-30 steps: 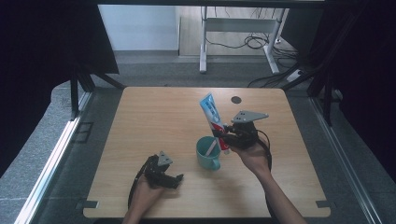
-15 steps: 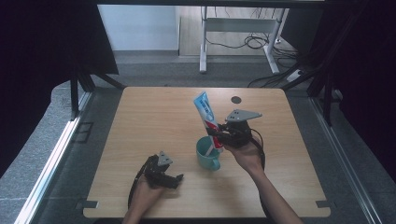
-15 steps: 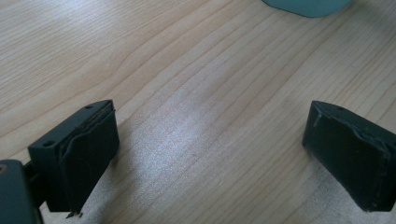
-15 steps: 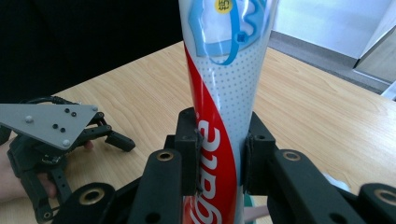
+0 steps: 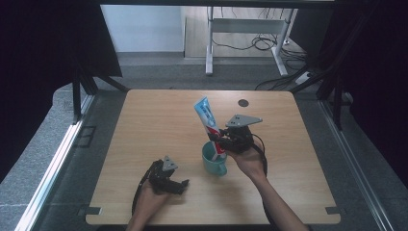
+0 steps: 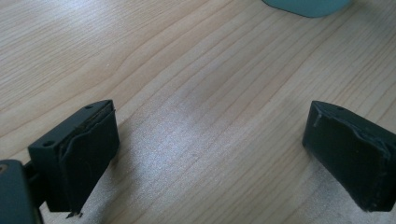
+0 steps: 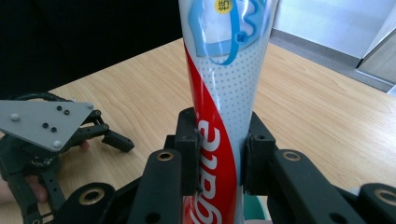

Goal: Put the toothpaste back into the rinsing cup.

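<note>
Since a second ago the right claw [image 5: 220,140] has carried the toothpaste tube [image 5: 208,121] a little left and nearer, so the tube's lower end now sits at the mouth of the teal cup [image 5: 214,162]; the left claw [image 5: 179,184] has not shifted. Nearest, that left claw rests low on the desk [image 5: 144,125] at the near left, its jaws spread wide with only bare wood between them. In the left gripper view just the cup's base [image 6: 306,5] shows, cut off by the top edge. Farther in, near the middle of the desk, the cup stands upright. The right claw is clamped on the tube's lower part, and the tube leans up and to the far left. In the right gripper view the jaws hide the tube's bottom end [image 7: 219,140], so whether it touches the cup's inside cannot be told; its top is cut off there. Far right on the desk lies a small dark disc [image 5: 243,102], too small to identify.
</note>
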Demonstrator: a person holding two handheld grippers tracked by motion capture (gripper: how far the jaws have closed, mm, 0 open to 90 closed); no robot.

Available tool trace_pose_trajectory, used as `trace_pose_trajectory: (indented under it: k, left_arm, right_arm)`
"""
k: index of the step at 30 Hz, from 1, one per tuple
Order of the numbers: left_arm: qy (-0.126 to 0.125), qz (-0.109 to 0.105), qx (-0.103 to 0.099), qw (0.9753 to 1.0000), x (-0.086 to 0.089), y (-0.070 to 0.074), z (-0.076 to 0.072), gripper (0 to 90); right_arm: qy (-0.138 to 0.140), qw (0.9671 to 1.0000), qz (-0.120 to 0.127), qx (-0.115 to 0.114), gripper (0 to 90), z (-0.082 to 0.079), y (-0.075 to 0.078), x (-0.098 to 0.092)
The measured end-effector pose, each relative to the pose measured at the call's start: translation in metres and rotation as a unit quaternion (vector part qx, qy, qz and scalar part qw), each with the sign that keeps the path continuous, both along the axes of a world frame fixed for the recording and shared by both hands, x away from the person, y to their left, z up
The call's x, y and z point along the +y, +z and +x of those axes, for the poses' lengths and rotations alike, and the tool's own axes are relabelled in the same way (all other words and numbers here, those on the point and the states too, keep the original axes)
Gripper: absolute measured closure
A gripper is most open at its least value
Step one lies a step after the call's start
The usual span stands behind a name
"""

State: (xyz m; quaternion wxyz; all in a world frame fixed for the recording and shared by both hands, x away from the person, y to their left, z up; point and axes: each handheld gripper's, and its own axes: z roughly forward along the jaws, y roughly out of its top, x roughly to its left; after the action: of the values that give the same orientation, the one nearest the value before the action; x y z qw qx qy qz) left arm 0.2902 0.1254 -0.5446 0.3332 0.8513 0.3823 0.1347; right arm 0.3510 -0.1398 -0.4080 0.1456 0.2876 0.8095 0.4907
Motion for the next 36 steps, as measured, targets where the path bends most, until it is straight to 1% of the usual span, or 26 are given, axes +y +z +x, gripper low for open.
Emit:
trace_pose_trajectory:
  k: [11, 15, 27, 36]
  left_arm:
    - [0.000, 0.000, 0.000, 1.0000, 0.000, 0.000, 0.000, 3.5]
    - [0.000, 0.000, 0.000, 1.0000, 0.000, 0.000, 0.000, 3.5]
    - [0.001, -0.001, -0.001, 1.0000, 0.000, 0.000, 0.000, 3.5]
    - [0.001, -0.001, -0.001, 1.0000, 0.000, 0.000, 0.000, 3.5]
  right_arm:
    - [0.006, 1.0000, -0.001, 0.003, 71.9, 0.001, -0.013, 0.001]
    - [0.009, 0.9999, -0.005, 0.004, 71.9, 0.000, -0.019, 0.001]
    - [0.011, 0.9997, -0.011, 0.019, 71.7, 0.000, -0.036, 0.005]
    - [0.014, 0.9995, -0.015, 0.024, 71.6, 0.000, -0.044, 0.008]
